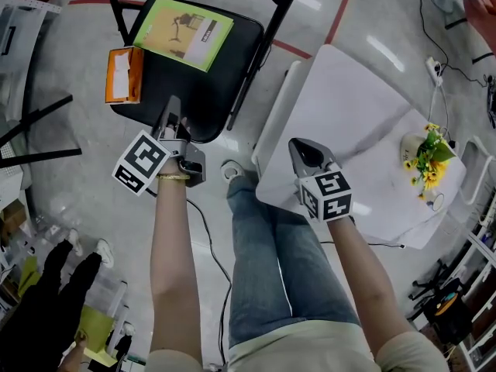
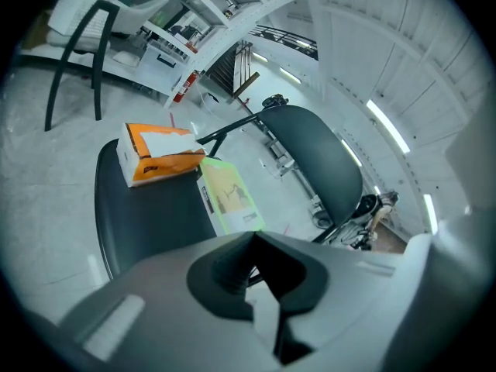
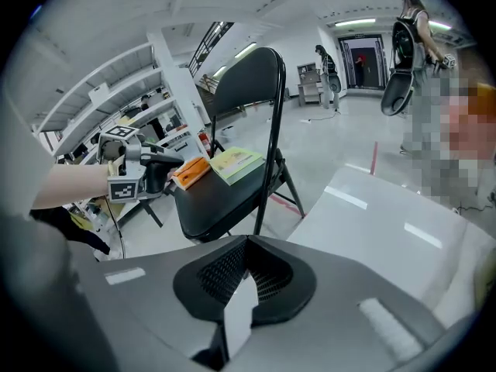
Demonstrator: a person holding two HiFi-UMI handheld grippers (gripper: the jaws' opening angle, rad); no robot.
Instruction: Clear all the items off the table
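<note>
On the seat of a black folding chair lie a green book and an orange tissue box. My left gripper hangs shut and empty over the seat's near edge, just short of the box; the right gripper view shows it beside the box. My right gripper is shut, empty, over the near-left corner of the white table. A pot of yellow flowers stands at the table's right end.
A person in black stands at lower left. Cables and a power strip lie on the floor beyond the table. Shelving lines the right edge. My legs are between chair and table.
</note>
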